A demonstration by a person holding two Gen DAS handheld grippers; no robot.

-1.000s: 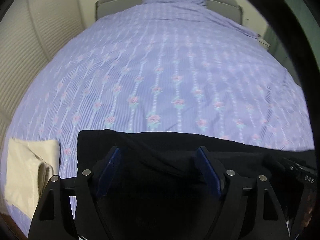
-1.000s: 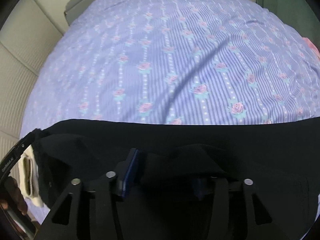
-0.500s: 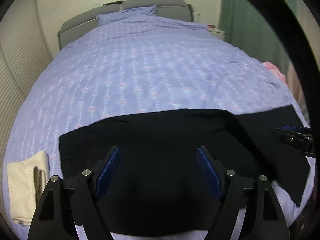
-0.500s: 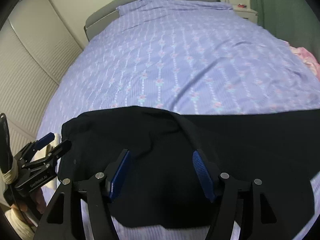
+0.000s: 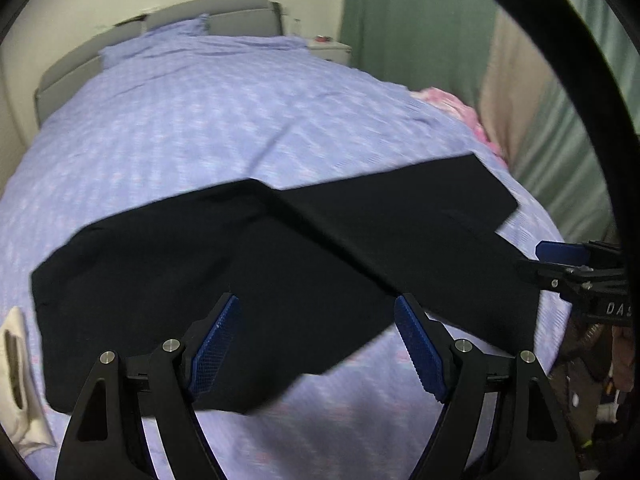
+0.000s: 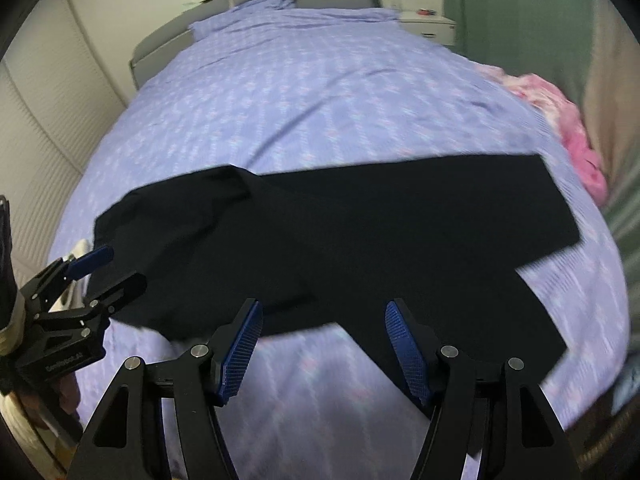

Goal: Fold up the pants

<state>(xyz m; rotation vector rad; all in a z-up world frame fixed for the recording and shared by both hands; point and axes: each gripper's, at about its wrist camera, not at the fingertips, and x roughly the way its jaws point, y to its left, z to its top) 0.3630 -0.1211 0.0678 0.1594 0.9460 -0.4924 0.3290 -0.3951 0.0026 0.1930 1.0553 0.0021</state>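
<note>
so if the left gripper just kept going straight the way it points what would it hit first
Most likely the black pants spread on the bed. The open left gripper is aimed down at their middle with nothing in between, though how far above them it hangs is unclear.

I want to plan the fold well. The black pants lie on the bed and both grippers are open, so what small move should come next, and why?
Probably bring the right gripper down onto the end of the nearer leg of the black pants, ready to lift it onto the other. The two legs lie spread apart in a V on the bed, the left gripper is also empty, and nothing is folded yet.
</note>
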